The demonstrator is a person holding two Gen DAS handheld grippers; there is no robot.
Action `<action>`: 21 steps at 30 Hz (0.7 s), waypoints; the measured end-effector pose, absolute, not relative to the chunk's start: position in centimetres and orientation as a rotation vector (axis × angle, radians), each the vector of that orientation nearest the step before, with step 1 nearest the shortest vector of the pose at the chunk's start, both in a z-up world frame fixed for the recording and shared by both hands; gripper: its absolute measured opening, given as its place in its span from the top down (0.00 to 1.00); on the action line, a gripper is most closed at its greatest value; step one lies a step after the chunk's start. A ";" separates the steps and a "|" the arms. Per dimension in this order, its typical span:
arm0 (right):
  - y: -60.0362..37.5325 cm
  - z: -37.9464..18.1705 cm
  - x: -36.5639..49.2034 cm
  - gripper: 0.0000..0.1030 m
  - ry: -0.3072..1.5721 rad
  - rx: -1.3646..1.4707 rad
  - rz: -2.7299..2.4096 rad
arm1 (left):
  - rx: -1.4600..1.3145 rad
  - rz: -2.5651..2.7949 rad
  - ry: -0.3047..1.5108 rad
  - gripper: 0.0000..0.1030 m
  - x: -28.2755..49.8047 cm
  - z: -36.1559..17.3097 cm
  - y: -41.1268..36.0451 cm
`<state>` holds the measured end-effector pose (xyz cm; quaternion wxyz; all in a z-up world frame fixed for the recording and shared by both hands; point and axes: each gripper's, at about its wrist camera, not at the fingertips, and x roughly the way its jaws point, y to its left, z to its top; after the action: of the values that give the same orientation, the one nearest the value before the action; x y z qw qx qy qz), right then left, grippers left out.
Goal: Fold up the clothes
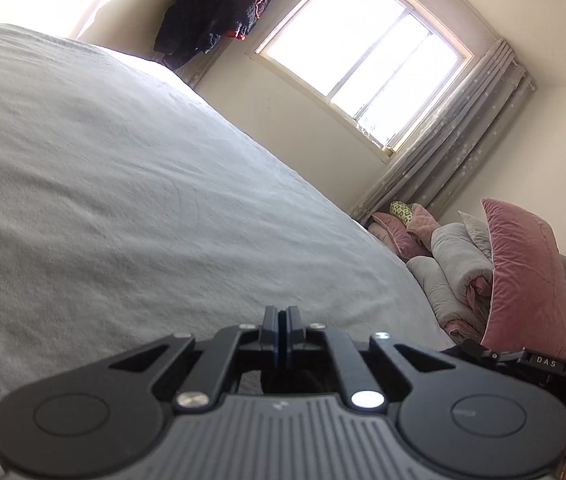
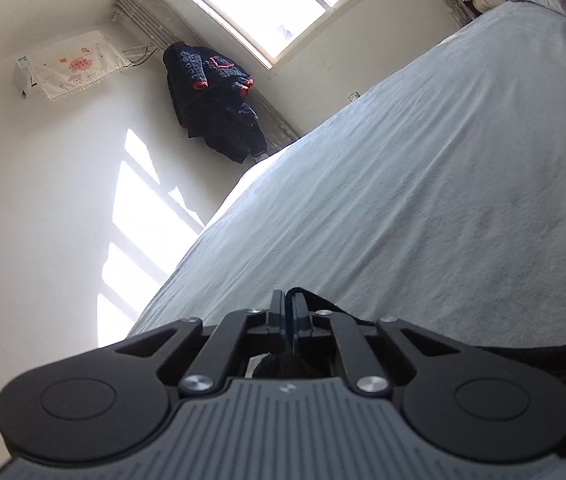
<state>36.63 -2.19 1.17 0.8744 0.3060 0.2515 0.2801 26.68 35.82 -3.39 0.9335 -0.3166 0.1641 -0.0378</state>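
The bed (image 1: 123, 184) is stretching out ahead of both tools, running up to the wall that is carrying the window (image 1: 359, 48). Hanging clothes (image 1: 219, 8) are sitting in the corner beside the window, past the far end of the bed. A curtain (image 1: 455, 128) is hanging at the window's other side, and below it rolled bedding (image 1: 455, 268) and a pillow (image 1: 523, 276) are piling up at the head of the bed. In the right wrist view an air conditioner (image 2: 63, 64) is sitting high on the side wall, beside the hanging clothes.
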 end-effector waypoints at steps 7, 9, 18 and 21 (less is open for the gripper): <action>-0.2 -0.7 38.5 0.94 0.483 0.557 0.515 | -0.632 -0.019 0.288 0.97 27.0 -3.6 35.5; 0.4 -1.8 38.9 0.94 0.500 0.518 0.488 | -0.635 -0.014 0.329 0.96 27.4 -4.0 35.5; 0.8 -4.2 38.6 0.87 0.606 0.363 0.396 | -0.704 -0.009 0.473 0.63 28.7 -5.1 36.3; 0.9 -3.6 37.7 0.53 0.605 0.348 0.413 | -0.739 -0.015 0.520 0.62 28.8 -5.3 36.7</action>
<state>37.67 0.86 -3.55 0.9188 0.1694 0.2944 0.2009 28.78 36.74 -5.29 0.8996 -0.3573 0.2511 -0.0072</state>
